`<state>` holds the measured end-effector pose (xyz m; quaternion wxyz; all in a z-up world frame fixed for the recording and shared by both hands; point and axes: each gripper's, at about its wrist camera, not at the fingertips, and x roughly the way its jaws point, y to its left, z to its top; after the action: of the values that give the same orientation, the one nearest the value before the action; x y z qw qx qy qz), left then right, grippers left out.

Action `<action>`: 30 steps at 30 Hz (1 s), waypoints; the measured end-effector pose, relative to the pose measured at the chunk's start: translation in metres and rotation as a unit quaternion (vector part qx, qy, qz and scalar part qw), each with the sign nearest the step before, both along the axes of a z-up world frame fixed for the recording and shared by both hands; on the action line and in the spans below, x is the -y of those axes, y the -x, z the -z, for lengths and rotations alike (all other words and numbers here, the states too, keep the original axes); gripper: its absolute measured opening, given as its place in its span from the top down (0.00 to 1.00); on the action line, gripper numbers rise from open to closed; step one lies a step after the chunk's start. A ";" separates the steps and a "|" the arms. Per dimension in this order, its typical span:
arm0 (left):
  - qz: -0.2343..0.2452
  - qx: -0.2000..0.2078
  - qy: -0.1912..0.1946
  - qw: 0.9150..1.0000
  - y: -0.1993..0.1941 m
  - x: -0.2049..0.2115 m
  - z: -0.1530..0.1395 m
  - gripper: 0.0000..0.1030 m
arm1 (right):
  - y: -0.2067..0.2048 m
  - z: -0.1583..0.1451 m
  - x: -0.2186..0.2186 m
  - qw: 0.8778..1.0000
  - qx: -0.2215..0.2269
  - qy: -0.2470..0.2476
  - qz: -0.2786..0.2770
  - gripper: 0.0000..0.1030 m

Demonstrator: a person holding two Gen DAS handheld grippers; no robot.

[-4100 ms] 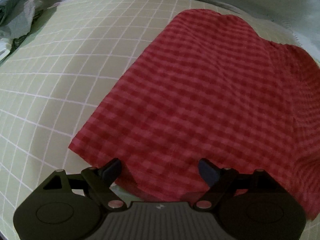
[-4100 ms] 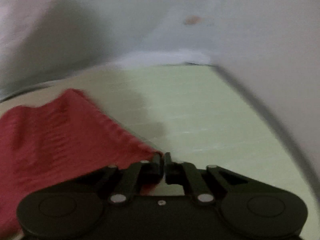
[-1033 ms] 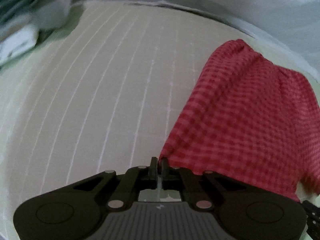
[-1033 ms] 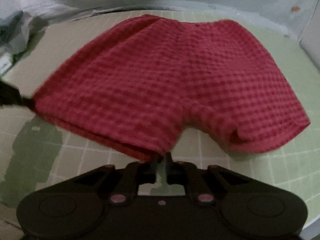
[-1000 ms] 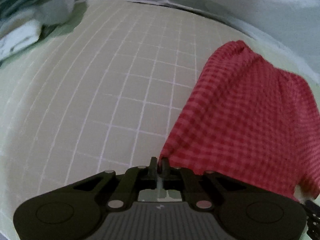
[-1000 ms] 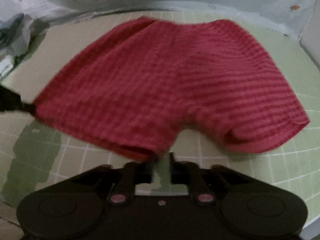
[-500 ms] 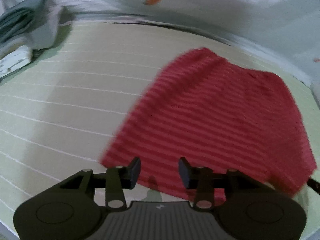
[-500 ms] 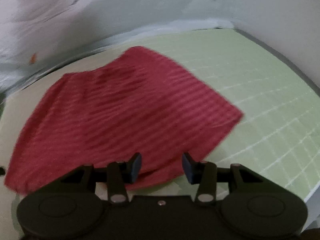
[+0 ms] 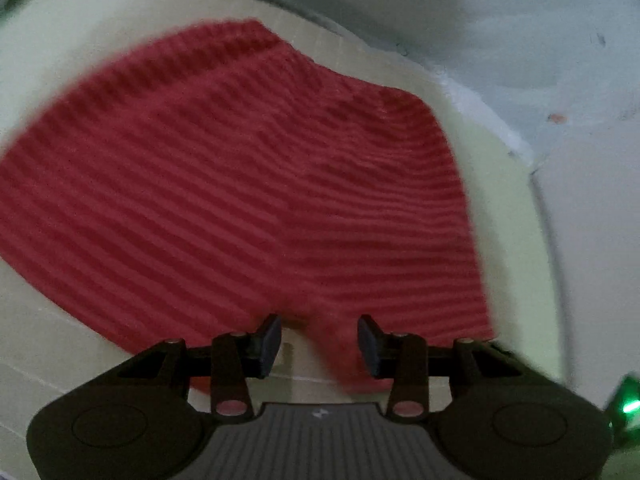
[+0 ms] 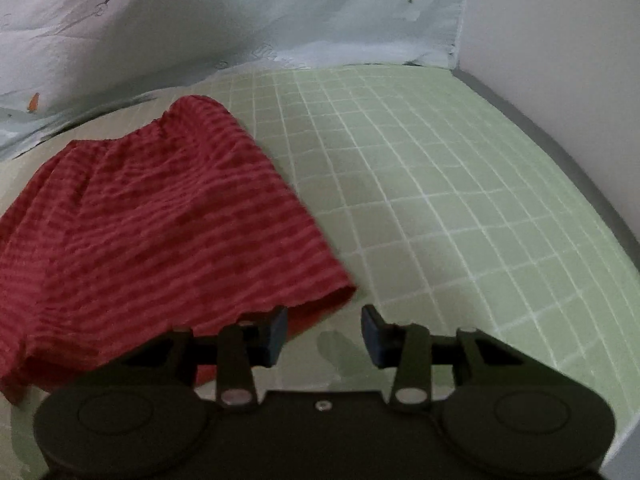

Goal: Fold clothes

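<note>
A pair of red checked shorts (image 9: pixel 248 184) lies spread flat on the green grid mat (image 10: pixel 420 184). In the left wrist view my left gripper (image 9: pixel 319 340) is open just above the near hem, by the notch between the two legs, holding nothing. In the right wrist view the shorts (image 10: pixel 160 232) lie to the left. My right gripper (image 10: pixel 324 334) is open and empty over bare mat, its left finger just at the corner of the right leg hem.
A pale cloth with small carrot prints (image 10: pixel 280 12) hangs along the back of the mat. A plain wall (image 10: pixel 560 60) closes the right side. The mat's grey right edge (image 10: pixel 600 200) runs along that wall.
Both grippers, shut on the shorts' hem a second ago, have opened and let go. The shorts now lie flat on the mat. Both views have swung to the right.
</note>
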<state>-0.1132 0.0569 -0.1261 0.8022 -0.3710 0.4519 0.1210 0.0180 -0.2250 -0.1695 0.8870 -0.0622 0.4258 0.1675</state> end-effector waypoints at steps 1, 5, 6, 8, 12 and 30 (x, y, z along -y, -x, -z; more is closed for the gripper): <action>-0.007 -0.001 0.011 1.000 -0.003 0.005 0.004 0.58 | -0.006 0.002 0.003 1.000 -0.004 -0.008 -0.004 0.59; -0.029 -0.018 0.023 0.999 -0.011 0.021 0.020 0.60 | -0.031 0.010 0.010 0.998 -0.030 -0.059 -0.017 0.54; -0.036 -0.027 0.022 0.999 -0.012 0.023 0.024 0.70 | -0.037 0.014 0.009 0.998 -0.033 -0.059 -0.020 0.54; -0.043 -0.042 0.027 0.998 -0.012 0.025 0.034 0.97 | -0.046 0.020 0.006 0.997 -0.041 -0.058 -0.027 0.61; -0.056 -0.035 0.045 0.997 0.004 0.025 0.029 0.98 | -0.048 0.014 0.010 0.996 -0.041 -0.075 -0.035 0.98; -0.103 -0.048 -0.020 0.993 0.071 -0.040 -0.002 0.30 | 0.018 -0.007 -0.032 0.997 0.015 0.029 -0.075 0.04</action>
<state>-0.1844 0.0965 -0.1237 0.7698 -0.3934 0.4472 0.2295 0.0004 -0.1930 -0.1624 0.8762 -0.1218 0.4113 0.2199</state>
